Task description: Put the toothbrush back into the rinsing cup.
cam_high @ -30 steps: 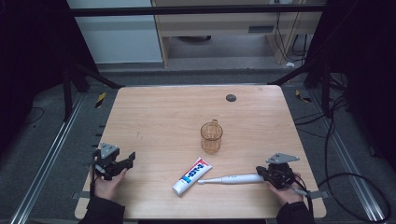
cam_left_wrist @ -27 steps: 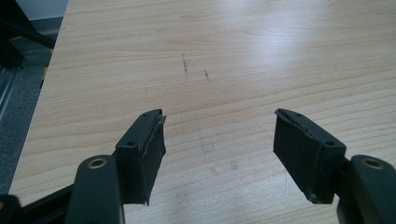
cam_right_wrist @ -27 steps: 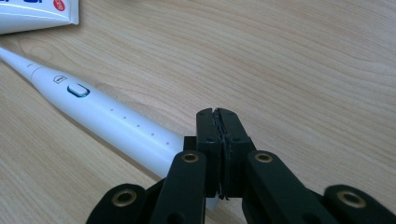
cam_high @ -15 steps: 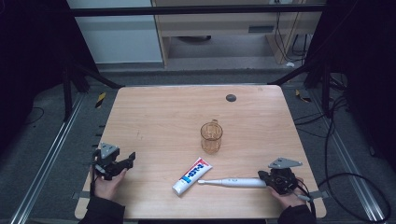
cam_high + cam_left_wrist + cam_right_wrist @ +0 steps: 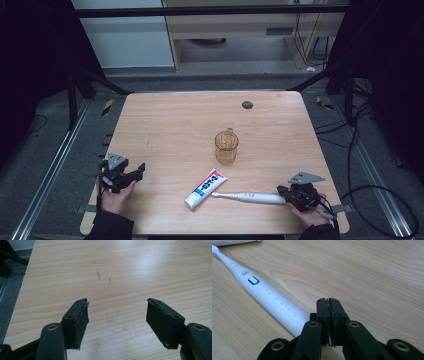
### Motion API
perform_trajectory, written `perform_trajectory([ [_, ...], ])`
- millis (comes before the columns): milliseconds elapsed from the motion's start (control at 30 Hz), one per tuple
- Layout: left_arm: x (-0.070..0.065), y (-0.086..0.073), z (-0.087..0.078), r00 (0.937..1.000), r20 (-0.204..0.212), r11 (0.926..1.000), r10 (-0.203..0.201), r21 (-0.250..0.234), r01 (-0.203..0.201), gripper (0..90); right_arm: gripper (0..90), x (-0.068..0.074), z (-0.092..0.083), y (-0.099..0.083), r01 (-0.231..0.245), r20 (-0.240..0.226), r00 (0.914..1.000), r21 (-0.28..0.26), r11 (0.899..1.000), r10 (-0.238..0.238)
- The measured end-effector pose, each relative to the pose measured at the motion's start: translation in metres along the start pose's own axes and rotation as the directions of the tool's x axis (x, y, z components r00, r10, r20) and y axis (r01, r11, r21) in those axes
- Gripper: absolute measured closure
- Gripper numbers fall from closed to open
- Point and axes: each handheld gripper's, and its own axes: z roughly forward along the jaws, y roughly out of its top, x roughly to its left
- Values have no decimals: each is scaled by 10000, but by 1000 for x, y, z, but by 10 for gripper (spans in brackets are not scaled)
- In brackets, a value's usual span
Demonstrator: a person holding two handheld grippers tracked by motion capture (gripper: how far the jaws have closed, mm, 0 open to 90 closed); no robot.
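Observation:
A white electric toothbrush (image 5: 252, 198) lies flat near the table's front edge, its head pointing left toward a white and blue toothpaste tube (image 5: 206, 188). My right gripper (image 5: 289, 195) rests at the handle's right end, jaws pressed together with nothing between them. In the right gripper view the toothbrush (image 5: 265, 298) runs past the left side of the right gripper (image 5: 329, 300). An amber glass mug (image 5: 226, 147) stands upright mid-table. At the front left my left gripper (image 5: 137, 171) is open; the left gripper view has the left gripper (image 5: 117, 308) over bare wood.
The wooden table (image 5: 170, 130) has a small dark round spot (image 5: 247, 104) near its far edge. Dark frame bars and cables run around the table's sides. A person's hands hold both grippers at the front corners.
My right gripper has slid down toward the front edge, along the toothbrush handle's right end. The left gripper has stayed put.

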Motion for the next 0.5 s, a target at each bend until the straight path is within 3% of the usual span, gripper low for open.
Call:
perform_trajectory([
  [500, 0, 0, 1, 10000, 26, 10000, 16, 3, -16, 338, 888, 1, 0, 16, 208, -71, 9998, -491, 9986, -212],
])
